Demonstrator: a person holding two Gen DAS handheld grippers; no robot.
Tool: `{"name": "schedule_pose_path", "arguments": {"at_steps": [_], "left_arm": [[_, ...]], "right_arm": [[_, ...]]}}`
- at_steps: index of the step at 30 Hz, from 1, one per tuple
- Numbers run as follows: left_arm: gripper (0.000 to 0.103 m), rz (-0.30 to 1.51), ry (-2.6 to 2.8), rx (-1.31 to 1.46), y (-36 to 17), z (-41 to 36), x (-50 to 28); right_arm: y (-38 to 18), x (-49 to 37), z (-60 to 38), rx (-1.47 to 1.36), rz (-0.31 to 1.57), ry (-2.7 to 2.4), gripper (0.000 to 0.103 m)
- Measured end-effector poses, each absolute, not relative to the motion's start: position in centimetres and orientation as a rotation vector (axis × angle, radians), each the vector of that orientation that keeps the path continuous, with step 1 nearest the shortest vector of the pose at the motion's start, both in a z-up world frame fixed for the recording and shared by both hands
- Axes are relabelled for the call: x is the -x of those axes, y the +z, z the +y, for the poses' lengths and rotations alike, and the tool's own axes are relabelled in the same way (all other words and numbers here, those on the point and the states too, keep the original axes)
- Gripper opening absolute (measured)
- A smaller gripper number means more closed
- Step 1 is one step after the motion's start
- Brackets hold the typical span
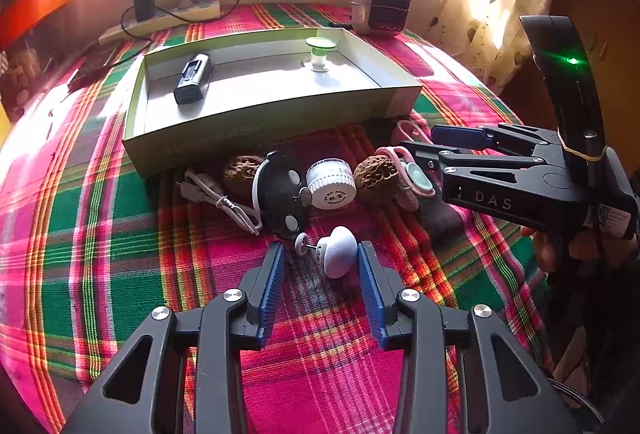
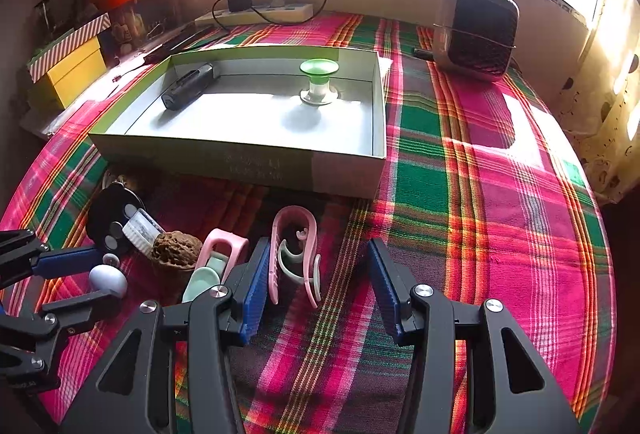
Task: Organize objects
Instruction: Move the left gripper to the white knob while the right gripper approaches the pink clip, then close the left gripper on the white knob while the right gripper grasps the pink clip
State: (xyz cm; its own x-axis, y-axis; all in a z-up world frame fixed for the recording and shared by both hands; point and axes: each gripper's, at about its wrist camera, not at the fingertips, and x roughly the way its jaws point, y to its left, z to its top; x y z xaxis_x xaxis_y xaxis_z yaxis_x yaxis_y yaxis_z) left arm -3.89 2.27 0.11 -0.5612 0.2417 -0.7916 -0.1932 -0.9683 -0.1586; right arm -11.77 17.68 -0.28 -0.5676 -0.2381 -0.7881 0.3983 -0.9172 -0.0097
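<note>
A white knob (image 1: 340, 253) with a pin and washer lies on the plaid cloth between the fingers of my left gripper (image 1: 322, 248), whose jaws stand apart around it. Between the open fingers of my right gripper (image 2: 316, 250) lies a pink clip (image 2: 294, 254), nearer the left finger. Behind sit a second pink and mint clip (image 2: 218, 258), two walnuts (image 1: 376, 174) (image 1: 242, 172), a white jar (image 1: 332, 182), a black round piece (image 1: 280, 194) and a white cable (image 1: 216, 194). The green-edged box (image 1: 272, 122) holds a black device (image 1: 192, 80) and a green-topped spool (image 1: 320, 52).
A small heater (image 2: 476, 30) stands at the back right. A power strip (image 2: 256, 14) with a charger lies along the back wall. A yellow box (image 2: 76, 70) and an orange shelf stand at the left. The bed's edge and a curtain are on the right.
</note>
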Motion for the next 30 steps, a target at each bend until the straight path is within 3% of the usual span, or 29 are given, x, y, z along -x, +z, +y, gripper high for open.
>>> {"name": "schedule_pose_path", "arguments": {"at_steps": [11,20,30], "left_arm": [[0.032,-0.126,2.571,1.309,0.0,1.9,4.0],[0.03,-0.15,2.569,1.301,0.0,1.7,4.0],[0.029,-0.165,2.564,1.299,0.0,1.6,3.9]], "right_arm": [[-0.2,11.8,18.0,-1.217,0.254,-2.507,0.048],[-0.1,11.7,18.7,-1.221,0.225,-2.532,0.025],[0.0,11.3,18.8,-1.223,0.224,-2.545,0.024]]}}
